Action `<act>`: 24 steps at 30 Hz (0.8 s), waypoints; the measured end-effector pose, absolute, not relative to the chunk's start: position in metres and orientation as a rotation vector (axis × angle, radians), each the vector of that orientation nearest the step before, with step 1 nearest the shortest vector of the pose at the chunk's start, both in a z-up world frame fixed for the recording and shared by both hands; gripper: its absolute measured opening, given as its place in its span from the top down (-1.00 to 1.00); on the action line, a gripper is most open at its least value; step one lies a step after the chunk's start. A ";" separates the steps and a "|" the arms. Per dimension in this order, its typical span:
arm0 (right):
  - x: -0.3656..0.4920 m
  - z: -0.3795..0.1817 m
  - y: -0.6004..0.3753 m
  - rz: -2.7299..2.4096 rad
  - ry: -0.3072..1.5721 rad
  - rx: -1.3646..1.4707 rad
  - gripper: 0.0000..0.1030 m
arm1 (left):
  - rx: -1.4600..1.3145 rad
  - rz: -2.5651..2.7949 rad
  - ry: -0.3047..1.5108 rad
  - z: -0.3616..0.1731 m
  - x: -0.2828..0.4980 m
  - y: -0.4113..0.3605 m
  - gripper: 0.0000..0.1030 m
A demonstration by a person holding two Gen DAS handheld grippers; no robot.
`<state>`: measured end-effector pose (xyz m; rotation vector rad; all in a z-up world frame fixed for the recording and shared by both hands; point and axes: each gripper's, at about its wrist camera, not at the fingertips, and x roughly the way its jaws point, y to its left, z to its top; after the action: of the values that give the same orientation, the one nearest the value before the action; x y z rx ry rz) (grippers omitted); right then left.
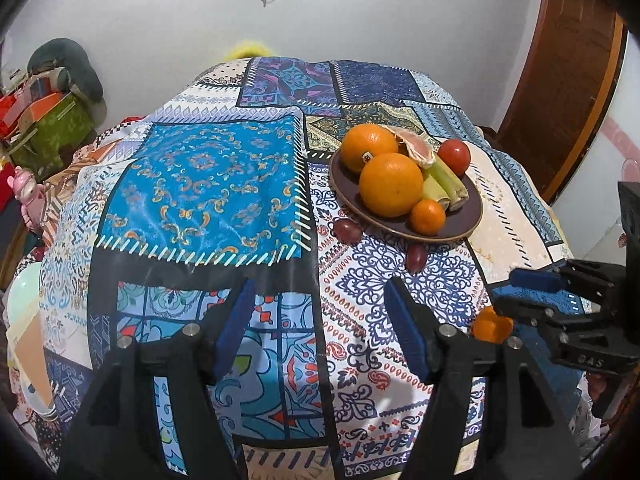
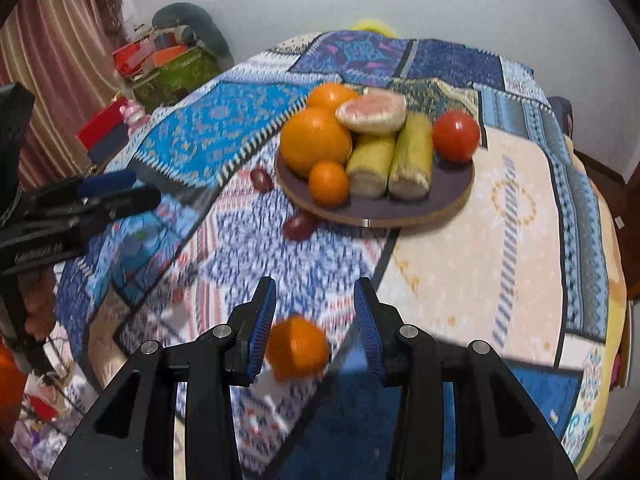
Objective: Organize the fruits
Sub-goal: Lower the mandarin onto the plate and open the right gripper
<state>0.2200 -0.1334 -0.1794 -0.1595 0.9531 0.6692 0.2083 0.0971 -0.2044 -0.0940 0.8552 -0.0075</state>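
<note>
Left gripper (image 1: 320,320) gapes empty; right gripper (image 2: 316,324) stands apart around a small orange (image 2: 297,347), plate (image 2: 448,200) at twelve o'clock

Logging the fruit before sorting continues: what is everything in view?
plate: one, dark brown, far right of table
large oranges: two, orange, on plate
small mandarin: one, orange, plate's near edge
grapefruit piece: one, pinkish, atop the pile
stalk pieces: two, yellow-green, on plate
tomato: one, red, on plate
grapes: two, dark red, on cloth beside plate
loose mandarin: one, orange, between right gripper's fingers, gap on one side
tablecloth: one, blue patchwork, covers table
left gripper: black, blue pads, open, empty
right gripper: black, blue pads
</note>
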 end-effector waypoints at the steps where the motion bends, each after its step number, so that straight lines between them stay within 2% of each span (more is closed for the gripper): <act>1: 0.218 -0.180 -0.135 0.671 0.960 -0.162 0.23 | -0.096 -0.009 0.859 -0.206 0.208 0.096 -0.29; 3: 0.213 -0.183 -0.135 0.676 0.974 -0.173 0.17 | -0.098 -0.014 0.866 -0.207 0.207 0.094 -0.29; 10: 0.204 -0.201 -0.122 0.713 1.021 -0.212 0.15 | -0.084 -0.026 0.870 -0.207 0.202 0.088 -0.29; 12: 0.202 -0.204 -0.120 0.697 1.013 -0.236 0.18 | -0.081 -0.026 0.871 -0.207 0.202 0.089 -0.29; 13: 0.203 -0.204 -0.121 0.693 1.008 -0.235 0.29 | -0.082 -0.026 0.872 -0.207 0.202 0.089 -0.29; 14: 0.205 -0.203 -0.122 0.695 1.008 -0.223 0.32 | -0.084 -0.025 0.873 -0.208 0.202 0.089 -0.29; 24: 0.251 -0.175 -0.131 0.624 0.925 -0.126 0.32 | -0.105 -0.035 0.897 -0.217 0.211 0.092 -0.29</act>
<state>0.2511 -0.1313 -0.1747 -0.1259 0.9251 0.6242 0.2115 0.0916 -0.2170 -0.1048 0.8970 -0.0352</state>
